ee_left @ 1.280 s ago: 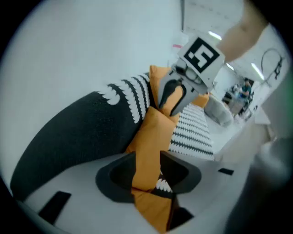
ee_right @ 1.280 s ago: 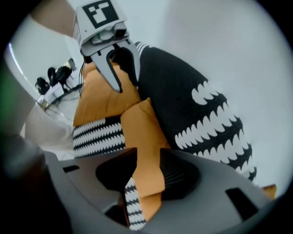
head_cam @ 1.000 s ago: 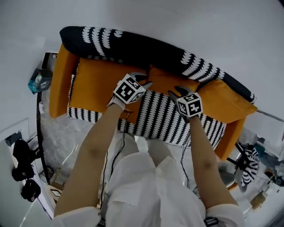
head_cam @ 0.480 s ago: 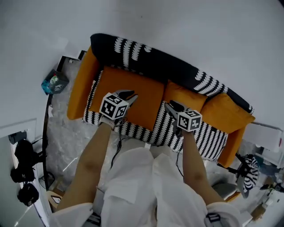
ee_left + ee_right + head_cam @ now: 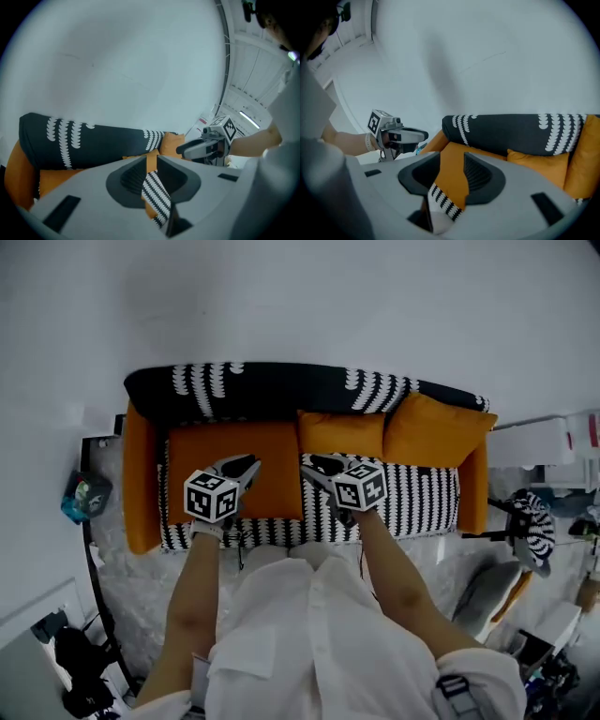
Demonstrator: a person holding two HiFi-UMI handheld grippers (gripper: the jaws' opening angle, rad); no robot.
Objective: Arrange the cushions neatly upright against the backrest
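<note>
Three cushions: all orange, on the sofa (image 5: pixel 141 484). The large cushion (image 5: pixel 234 451) covers the seat's left half with its far edge at the backrest (image 5: pixel 272 390). The middle cushion (image 5: pixel 342 434) and the right cushion (image 5: pixel 436 430) lean on the backrest, the right one tilted into the corner.
Left gripper (image 5: pixel 247 466): over the large cushion's near right part. Its fingers are released and have just been narrowing to a slim gap, with nothing in it.
Right gripper (image 5: pixel 313 468): over the striped seat (image 5: pixel 422 502), just before the middle cushion. Its fingers are released and have just been widening, with nothing between them.
Around you: a teal object (image 5: pixel 81 498) on the floor left of the sofa, a striped black-and-white thing (image 5: pixel 531 526) at right, and black gear (image 5: pixel 80 676) at lower left.
In your way: your forearms (image 5: pixel 202 568) cover part of the seat's front edge.
Since a second ago: both grippers were up at the middle cushion. You have now drawn them back toward the seat's front, and the sofa sits square in your view.
</note>
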